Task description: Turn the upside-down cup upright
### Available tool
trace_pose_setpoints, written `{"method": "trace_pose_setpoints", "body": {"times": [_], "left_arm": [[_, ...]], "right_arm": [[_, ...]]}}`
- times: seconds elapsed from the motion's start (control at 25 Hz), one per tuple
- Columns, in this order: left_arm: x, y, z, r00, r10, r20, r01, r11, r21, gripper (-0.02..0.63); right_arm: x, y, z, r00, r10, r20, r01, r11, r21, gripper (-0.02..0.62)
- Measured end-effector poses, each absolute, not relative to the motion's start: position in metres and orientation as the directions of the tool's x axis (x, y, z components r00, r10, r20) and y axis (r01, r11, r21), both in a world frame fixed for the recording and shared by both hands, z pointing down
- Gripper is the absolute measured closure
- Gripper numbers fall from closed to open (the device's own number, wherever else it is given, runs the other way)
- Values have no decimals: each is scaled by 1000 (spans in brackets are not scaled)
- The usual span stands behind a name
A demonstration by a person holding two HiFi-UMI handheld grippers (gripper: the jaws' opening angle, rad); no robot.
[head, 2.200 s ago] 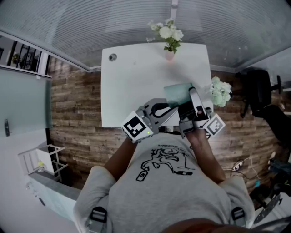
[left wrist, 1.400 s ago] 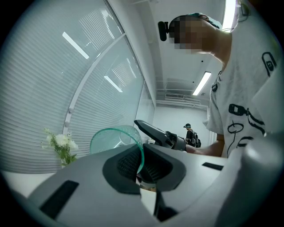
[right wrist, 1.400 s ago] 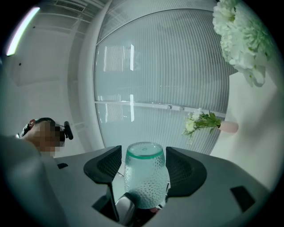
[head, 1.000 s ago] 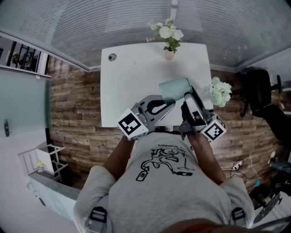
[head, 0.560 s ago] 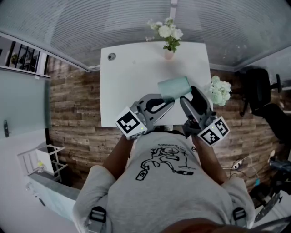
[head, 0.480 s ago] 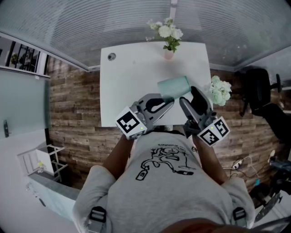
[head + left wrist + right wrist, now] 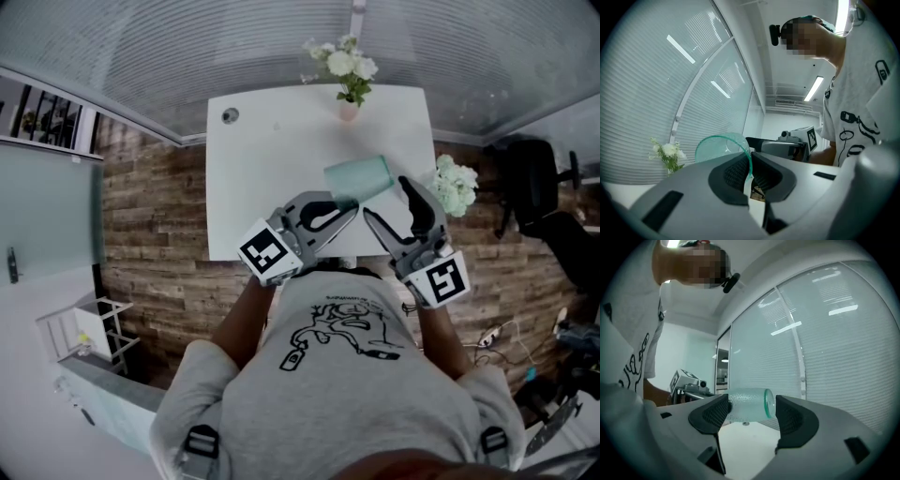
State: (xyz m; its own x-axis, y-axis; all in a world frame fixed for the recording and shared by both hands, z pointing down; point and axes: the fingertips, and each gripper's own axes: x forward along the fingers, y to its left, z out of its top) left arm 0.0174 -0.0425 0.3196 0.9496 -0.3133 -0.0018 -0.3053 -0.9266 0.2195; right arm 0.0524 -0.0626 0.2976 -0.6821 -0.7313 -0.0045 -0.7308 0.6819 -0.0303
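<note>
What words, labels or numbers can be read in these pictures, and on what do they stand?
Nothing is legible.
Grey T-shirt: small lettering above its black drawing, too blurred to read.
Black-and-white marker cubes: square patterns only, no letters.
Pale green translucent cup: no print.

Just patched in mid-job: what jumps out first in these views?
A green-tinted cup lies on its side above the white table, its rim pinched in the left gripper. The right gripper stands open beside it. White flowers stand at the table's far edge.
</note>
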Motion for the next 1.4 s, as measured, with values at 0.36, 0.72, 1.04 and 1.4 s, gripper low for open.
{"method": "trace_pose_setpoints", "body": {"times": [0.36,0.72,1.04,1.4], "left_arm": [[15,-42,323,949,-314,20,-311,-926,212,591],[18,-42,327,952,-305,28,-304,-931,203,591],[20,-39,330,954,-298,42,-300,-931,208,591],[28,-36,336,955,-287,81,-297,-935,193,591]], "right_arm": [[46,-55,308,-647,-743,174,-673,663,327,278],[36,-55,315,-601,-751,273,-477,611,632,278],[36,-56,327,-533,-771,347,-307,559,770,276],[37,-64,341,-463,-784,414,-116,517,848,264]]}}
